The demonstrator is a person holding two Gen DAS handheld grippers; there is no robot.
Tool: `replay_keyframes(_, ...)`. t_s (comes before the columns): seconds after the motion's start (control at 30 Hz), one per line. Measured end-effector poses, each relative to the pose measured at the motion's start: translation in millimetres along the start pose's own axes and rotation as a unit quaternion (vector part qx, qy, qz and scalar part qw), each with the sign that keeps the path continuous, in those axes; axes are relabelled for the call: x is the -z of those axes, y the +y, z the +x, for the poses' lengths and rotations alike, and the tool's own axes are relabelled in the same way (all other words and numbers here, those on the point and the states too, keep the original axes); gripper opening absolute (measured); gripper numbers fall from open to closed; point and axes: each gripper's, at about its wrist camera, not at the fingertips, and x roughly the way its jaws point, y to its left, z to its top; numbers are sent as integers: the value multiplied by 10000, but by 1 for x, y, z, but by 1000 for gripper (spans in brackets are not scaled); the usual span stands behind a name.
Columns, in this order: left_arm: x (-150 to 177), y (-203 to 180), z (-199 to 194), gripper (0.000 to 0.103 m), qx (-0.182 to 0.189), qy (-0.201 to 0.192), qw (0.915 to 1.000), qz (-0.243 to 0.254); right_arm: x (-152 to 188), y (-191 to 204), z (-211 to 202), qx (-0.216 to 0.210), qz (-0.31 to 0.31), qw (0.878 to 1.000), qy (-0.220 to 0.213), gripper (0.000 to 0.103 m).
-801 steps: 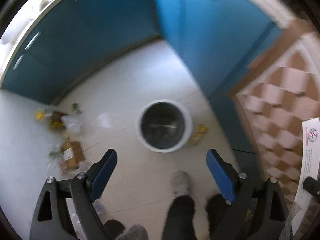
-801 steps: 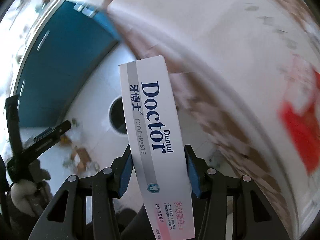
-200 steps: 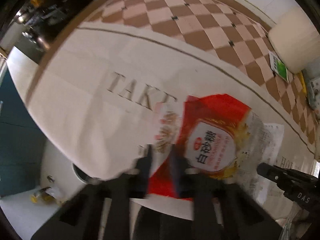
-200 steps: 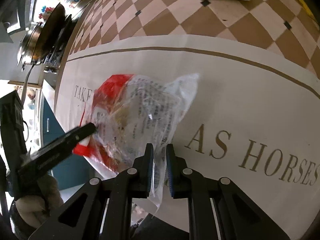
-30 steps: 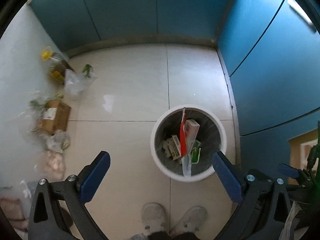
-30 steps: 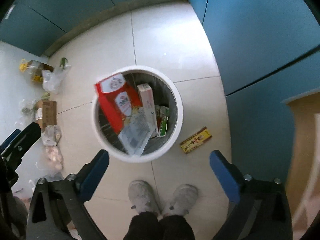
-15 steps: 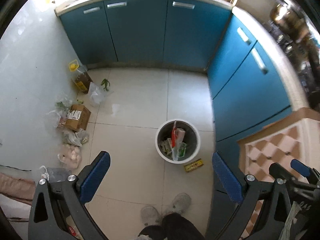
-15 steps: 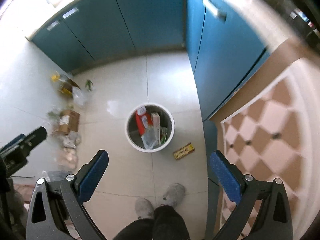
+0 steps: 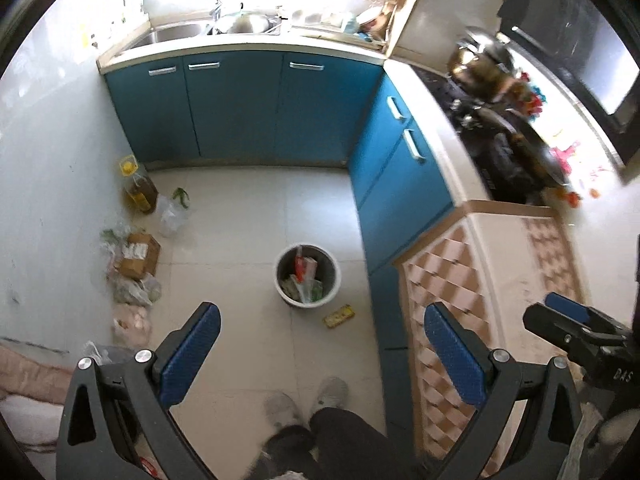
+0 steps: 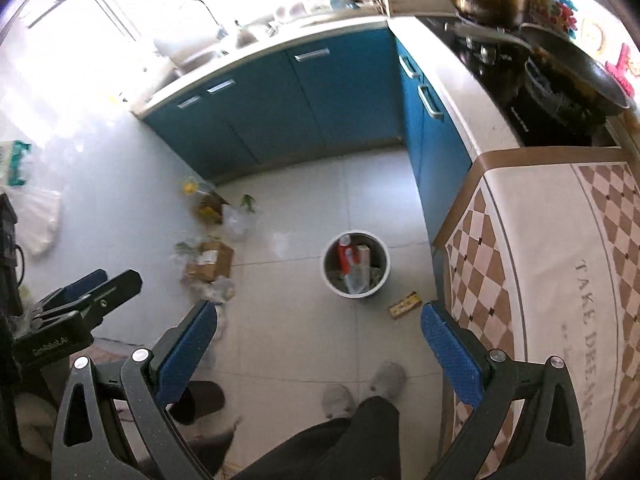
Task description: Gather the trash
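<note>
Left wrist view: both grippers (image 9: 320, 344) (image 10: 318, 340) gape empty above round trash-filled bin (image 9: 334, 280).

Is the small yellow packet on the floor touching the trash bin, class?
Apart. In the right wrist view, bare floor tile shows between the yellow packet and the trash bin.

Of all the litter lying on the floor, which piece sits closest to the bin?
The flat yellow packet, lying just outside the white trash bin on the cabinet side. The cardboard box and plastic bags lie far off along the opposite wall.
</note>
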Motion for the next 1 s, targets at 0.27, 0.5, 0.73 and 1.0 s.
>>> replay_keyframes(0.27,24,-15,-70,103,447,-177,9986,-214,30,23,-80,-533,-247,9982,-149,103)
replay_keyframes(0.5,38,-30,-105,103,689,-443,9962,-298,42,31,-121,-827,-470,9952,-215,103)
replay_keyframes(0.73,45,-30,-118,103,652,-577,9955,-363,46,35,-135,-1043,-610,9926,-141,103)
replay_keyframes(1.0,49,-34,-120,103,675,-489,9962,-254,47,27,-138,-1112,-643,9917,-62,103)
